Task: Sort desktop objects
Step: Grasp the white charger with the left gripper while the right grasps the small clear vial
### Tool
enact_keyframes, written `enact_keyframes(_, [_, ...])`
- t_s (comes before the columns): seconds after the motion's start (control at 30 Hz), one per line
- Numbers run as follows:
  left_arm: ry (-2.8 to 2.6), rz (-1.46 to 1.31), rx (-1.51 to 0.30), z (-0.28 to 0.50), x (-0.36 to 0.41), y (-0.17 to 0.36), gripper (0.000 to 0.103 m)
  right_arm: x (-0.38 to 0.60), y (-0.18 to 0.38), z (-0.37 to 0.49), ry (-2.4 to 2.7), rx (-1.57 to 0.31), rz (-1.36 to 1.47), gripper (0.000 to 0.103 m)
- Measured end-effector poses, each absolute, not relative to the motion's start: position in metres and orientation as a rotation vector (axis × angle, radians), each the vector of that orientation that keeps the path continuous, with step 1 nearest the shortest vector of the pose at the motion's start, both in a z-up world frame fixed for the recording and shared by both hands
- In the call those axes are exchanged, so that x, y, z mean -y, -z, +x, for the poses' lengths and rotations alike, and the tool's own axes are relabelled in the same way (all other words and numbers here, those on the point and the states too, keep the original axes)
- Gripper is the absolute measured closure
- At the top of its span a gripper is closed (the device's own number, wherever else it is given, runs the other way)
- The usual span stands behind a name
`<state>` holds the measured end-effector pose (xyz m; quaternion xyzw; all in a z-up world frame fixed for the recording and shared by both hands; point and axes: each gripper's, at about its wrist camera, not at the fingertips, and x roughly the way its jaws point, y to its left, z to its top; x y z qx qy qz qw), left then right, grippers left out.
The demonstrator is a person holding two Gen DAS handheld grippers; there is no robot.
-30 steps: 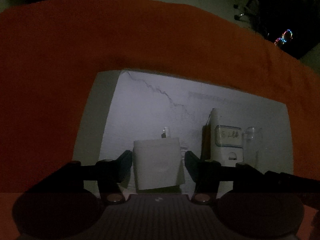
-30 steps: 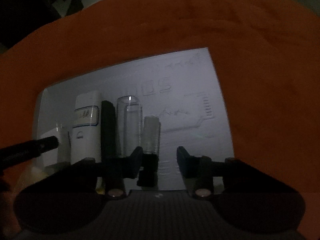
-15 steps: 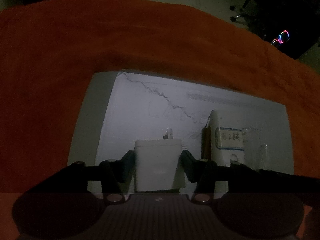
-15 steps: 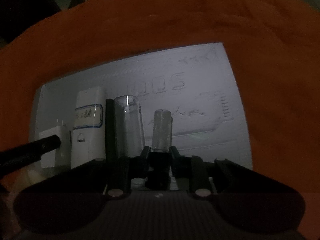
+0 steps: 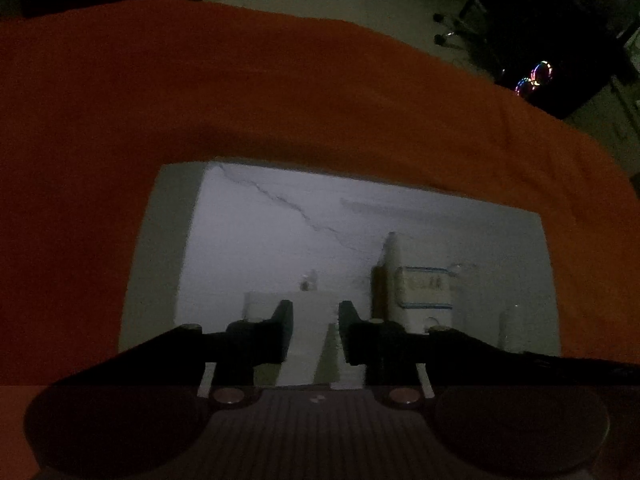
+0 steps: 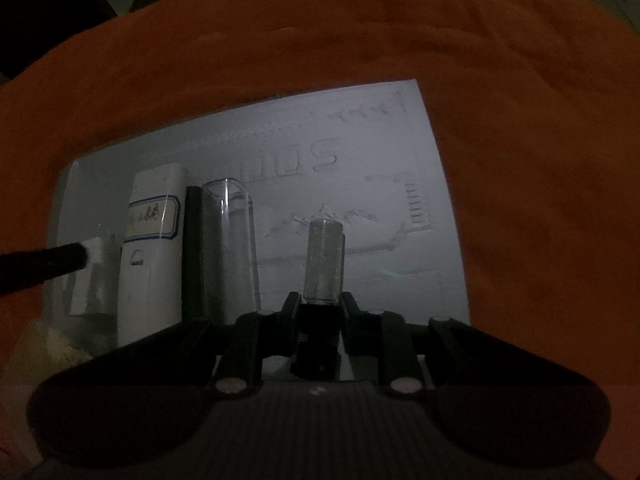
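Note:
A white foam board (image 5: 280, 224) lies on an orange cloth (image 5: 280, 92). My left gripper (image 5: 314, 314) has its jaws narrowed above a white plug adapter (image 5: 312, 332), which sits under and between the fingertips; I cannot tell whether they grip it. My right gripper (image 6: 320, 304) is shut on the black base of a small clear vial (image 6: 323, 262) held over the board (image 6: 360, 152). Left of it lie a clear tube (image 6: 230, 240), a black bar (image 6: 192, 248), a white labelled case (image 6: 154, 248) and the adapter (image 6: 94, 276).
The orange cloth (image 6: 520, 120) covers the table around the board. The left gripper's black finger (image 6: 40, 262) reaches in from the left in the right wrist view. A dark floor, chair legs and coloured lights (image 5: 536, 76) lie beyond the table's far edge.
My left jaws have narrowed and now stand over the adapter. My right gripper closed on the small vial and lifted it off the board.

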<state>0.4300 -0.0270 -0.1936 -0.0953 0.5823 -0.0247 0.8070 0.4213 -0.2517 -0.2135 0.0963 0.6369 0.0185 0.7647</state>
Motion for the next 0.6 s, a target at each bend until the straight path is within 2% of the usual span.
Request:
enact_keyframes(0.07, [0.026, -0.165, -1.233, 0.431, 0.035, 0.195, 0.08, 0.254, 0.215, 0.427, -0.042, -1.385, 0.207, 0.081])
enact_keyframes(0.13, [0.003, -0.124, -1.224, 0.431, 0.042, 0.195, 0.075, 0.256, 0.219, 0.436, -0.042, -1.386, 0.201, 0.081])
enact_keyframes(0.2, [-0.03, -0.107, -1.225, 0.432, 0.044, 0.195, 0.06, 0.257, 0.22, 0.437, -0.04, -1.382, 0.212, 0.081])
enact_keyframes(0.3, [-0.054, -0.087, -1.234, 0.434, 0.045, 0.2, 0.051, 0.252, 0.221, 0.436, -0.04, -1.38, 0.217, 0.08])
enact_keyframes(0.6, [-0.039, -0.08, -1.294, 0.44, 0.053, 0.223, 0.049, 0.252, 0.23, 0.433, -0.041, -1.379, 0.215, 0.08])
